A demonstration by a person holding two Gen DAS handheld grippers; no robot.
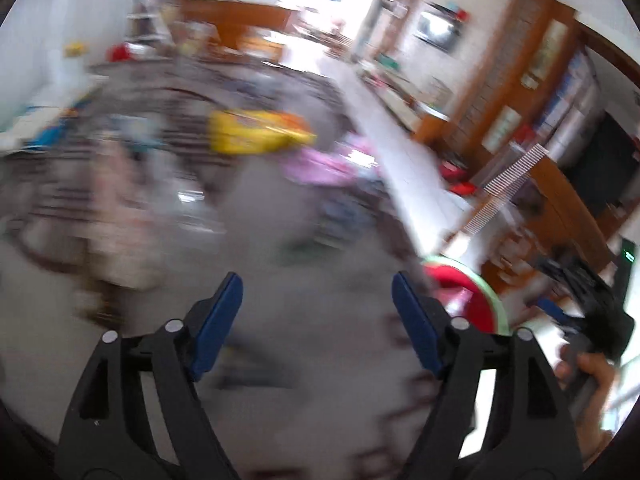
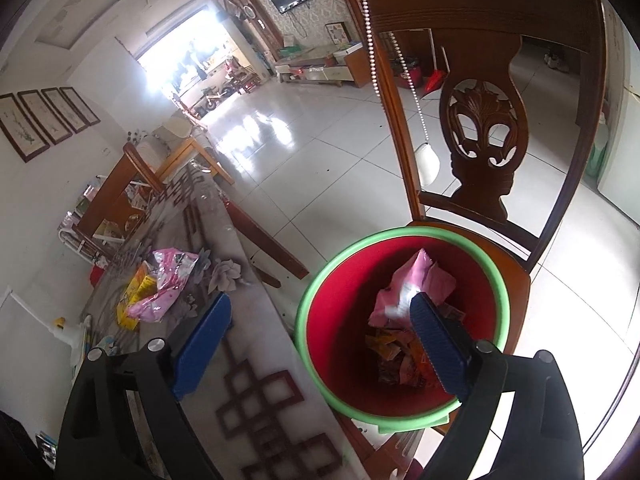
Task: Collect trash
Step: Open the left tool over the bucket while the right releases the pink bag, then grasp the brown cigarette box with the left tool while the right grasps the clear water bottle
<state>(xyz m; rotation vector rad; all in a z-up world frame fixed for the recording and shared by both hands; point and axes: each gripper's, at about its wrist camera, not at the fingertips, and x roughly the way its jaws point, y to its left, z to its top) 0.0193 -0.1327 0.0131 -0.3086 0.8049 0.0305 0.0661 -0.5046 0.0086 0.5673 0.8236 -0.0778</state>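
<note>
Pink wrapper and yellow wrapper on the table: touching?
Touching. Right wrist view: crumpled pink foil wrapper lies overlapping the yellow snack wrapper, no gap.

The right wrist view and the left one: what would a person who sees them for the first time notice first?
First comes the red bin with a green rim, which stands on a carved wooden chair beside the table and already holds a pink wrapper above orange packets. On the table, farther back, lie a pink bag and a yellow packet. Both the right gripper and the left gripper are open and empty.
</note>
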